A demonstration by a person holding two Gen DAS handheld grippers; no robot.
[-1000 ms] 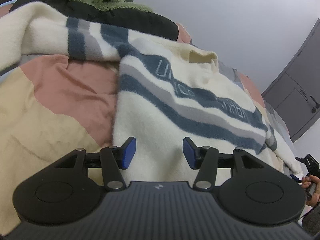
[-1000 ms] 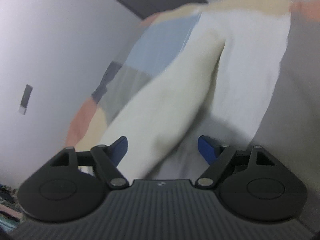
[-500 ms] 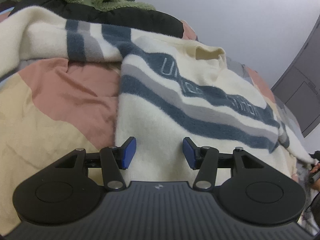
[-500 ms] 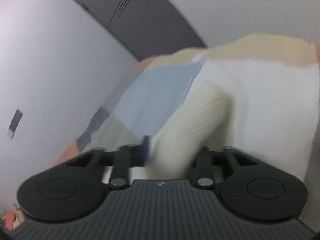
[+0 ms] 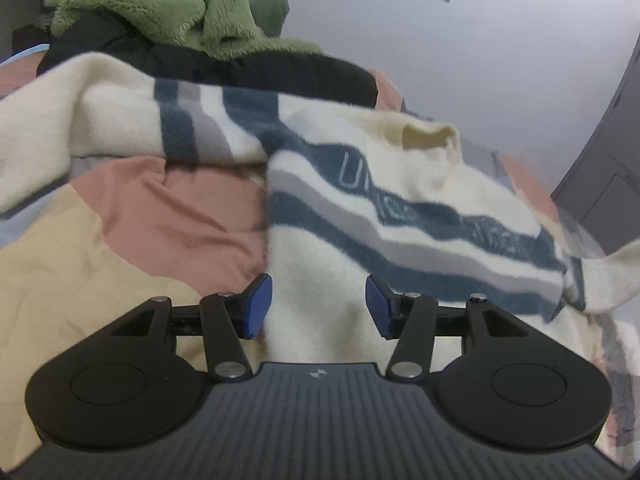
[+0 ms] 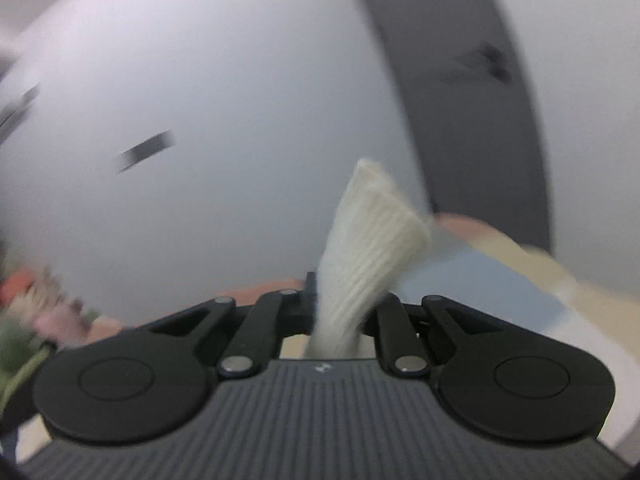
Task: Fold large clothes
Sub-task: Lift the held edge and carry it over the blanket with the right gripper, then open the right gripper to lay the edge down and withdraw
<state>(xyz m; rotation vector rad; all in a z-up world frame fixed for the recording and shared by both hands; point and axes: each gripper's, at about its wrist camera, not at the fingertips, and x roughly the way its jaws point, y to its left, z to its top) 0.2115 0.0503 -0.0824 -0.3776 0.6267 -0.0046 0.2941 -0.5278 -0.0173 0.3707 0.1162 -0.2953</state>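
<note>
A cream sweater (image 5: 400, 216) with blue and grey stripes and lettering lies spread on the bed, its left sleeve (image 5: 120, 116) stretched out to the left. My left gripper (image 5: 318, 304) is open and empty, low over the sweater's lower left edge. My right gripper (image 6: 340, 308) is shut on the ribbed cream cuff (image 6: 372, 240) of the other sleeve and holds it lifted; that lifted sleeve also shows at the right edge of the left wrist view (image 5: 612, 276).
The bed has a patchwork cover (image 5: 160, 216) in pink, tan and blue. A green fleece (image 5: 168, 4) and a black garment (image 5: 260, 76) are piled behind the sweater. A grey wardrobe (image 5: 608, 184) stands at the right.
My right gripper closed on the sleeve cuff and lifted it off the bed, swinging its view up toward the wall. My left gripper stayed open and shifted slightly over the sweater.
</note>
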